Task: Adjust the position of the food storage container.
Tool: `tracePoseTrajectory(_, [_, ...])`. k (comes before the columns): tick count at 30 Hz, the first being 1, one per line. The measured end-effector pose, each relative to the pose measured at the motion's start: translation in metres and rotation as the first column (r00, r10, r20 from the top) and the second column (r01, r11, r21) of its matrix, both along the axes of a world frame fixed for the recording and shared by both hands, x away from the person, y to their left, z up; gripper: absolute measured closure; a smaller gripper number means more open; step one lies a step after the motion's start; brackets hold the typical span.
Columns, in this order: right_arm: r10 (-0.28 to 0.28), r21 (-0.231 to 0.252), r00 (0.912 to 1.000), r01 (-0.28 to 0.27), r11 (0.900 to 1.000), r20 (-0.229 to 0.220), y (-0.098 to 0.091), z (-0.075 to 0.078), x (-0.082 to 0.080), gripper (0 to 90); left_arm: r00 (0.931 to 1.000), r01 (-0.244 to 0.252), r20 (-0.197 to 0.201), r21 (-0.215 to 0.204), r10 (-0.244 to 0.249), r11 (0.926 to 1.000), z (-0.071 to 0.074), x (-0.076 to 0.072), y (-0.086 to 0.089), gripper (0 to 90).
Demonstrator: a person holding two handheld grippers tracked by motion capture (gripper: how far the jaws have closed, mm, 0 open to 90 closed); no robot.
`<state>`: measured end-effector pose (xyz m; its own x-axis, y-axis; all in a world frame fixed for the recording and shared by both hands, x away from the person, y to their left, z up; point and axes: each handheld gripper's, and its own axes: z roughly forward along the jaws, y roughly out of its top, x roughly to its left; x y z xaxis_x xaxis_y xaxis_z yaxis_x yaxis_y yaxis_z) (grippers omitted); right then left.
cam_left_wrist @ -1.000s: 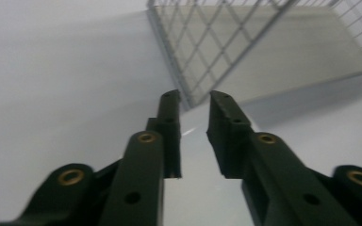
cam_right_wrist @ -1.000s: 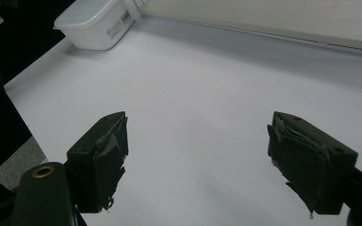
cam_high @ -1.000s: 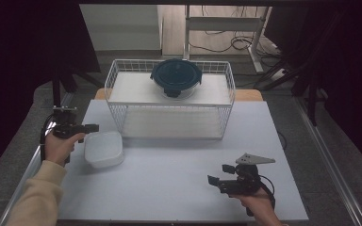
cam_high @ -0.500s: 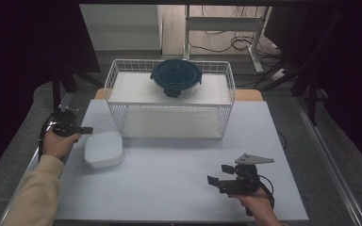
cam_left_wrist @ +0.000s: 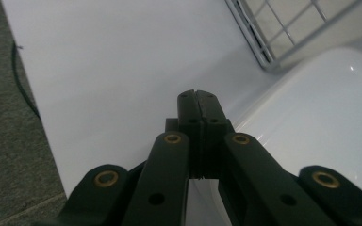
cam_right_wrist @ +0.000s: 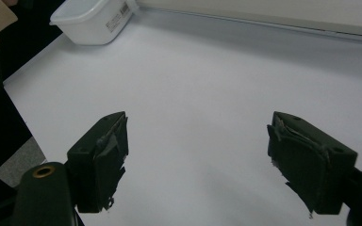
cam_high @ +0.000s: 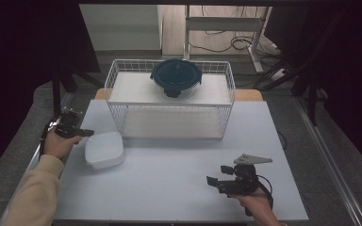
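My left gripper (cam_high: 88, 133) hovers at the table's left edge, its jaws shut with nothing between them. In the left gripper view the shut tips (cam_left_wrist: 198, 95) sit just beside the white lidded container (cam_left_wrist: 325, 122), and I cannot tell whether they touch it. That container (cam_high: 104, 149) rests on the table left of centre. My right gripper (cam_high: 218, 175) stands open near the front right, pointing left over bare table. Its pads (cam_right_wrist: 104, 157) are wide apart around the gripper (cam_right_wrist: 200, 125), and the white container (cam_right_wrist: 92, 19) lies far ahead of them.
A white wire basket shelf (cam_high: 169, 123) stands at the back of the white table (cam_high: 169, 188), with a round dark-blue-lidded container (cam_high: 176, 77) on its upper level. A corner of the basket (cam_left_wrist: 268, 42) is close to my left gripper. A beige sleeve (cam_high: 30, 197) enters at the lower left.
My left gripper has sunk a little toward the table beside the white container. The right gripper and the containers have not moved.
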<state>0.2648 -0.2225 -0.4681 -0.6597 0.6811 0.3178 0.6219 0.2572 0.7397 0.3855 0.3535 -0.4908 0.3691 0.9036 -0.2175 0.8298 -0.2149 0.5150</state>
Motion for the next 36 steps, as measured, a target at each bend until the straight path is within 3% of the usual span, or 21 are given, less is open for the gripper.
tracePoseTrajectory(8, [-0.001, 0.006, 1.0000, 0.001, 1.0000, 0.000, -0.001, 0.001, 0.000, 20.9, 0.9963, 0.085, -0.018, 0.025, -0.084, 0.9961, 0.006, -0.015, -0.008, 90.0])
tracePoseTrajectory(13, [0.004, 0.010, 1.0000, -0.004, 0.9999, 0.003, 0.000, 0.002, -0.001, 20.9, 0.9942, 0.106, -0.024, 0.032, -0.105, 0.9939, 0.005, -0.030, -0.016, 90.0])
tracePoseTrajectory(17, [0.004, 0.010, 1.0000, -0.004, 0.9999, 0.008, 0.000, 0.003, -0.002, 20.9, 0.9931, 0.116, -0.016, -0.001, -0.116, 0.9932, 0.004, -0.040, -0.017, 90.0])
tracePoseTrajectory(21, [0.007, 0.016, 1.0000, -0.007, 0.9998, 0.006, 0.000, 0.004, -0.003, 20.9, 0.9944, 0.104, -0.010, -0.074, -0.105, 0.9918, -0.001, -0.053, -0.018, 90.0])
tracePoseTrajectory(25, [0.014, 0.036, 0.9999, -0.014, 0.9992, -0.007, 0.001, 0.004, -0.002, 20.9, 0.9917, 0.128, 0.001, -0.091, -0.128, 0.9876, -0.002, -0.063, -0.024, 90.0])
tracePoseTrajectory(36, [0.014, 0.036, 0.9999, -0.014, 0.9993, -0.005, 0.002, 0.005, -0.004, 20.9, 0.9824, 0.179, -0.034, -0.118, -0.184, 0.9769, -0.001, -0.080, -0.061, 90.0])
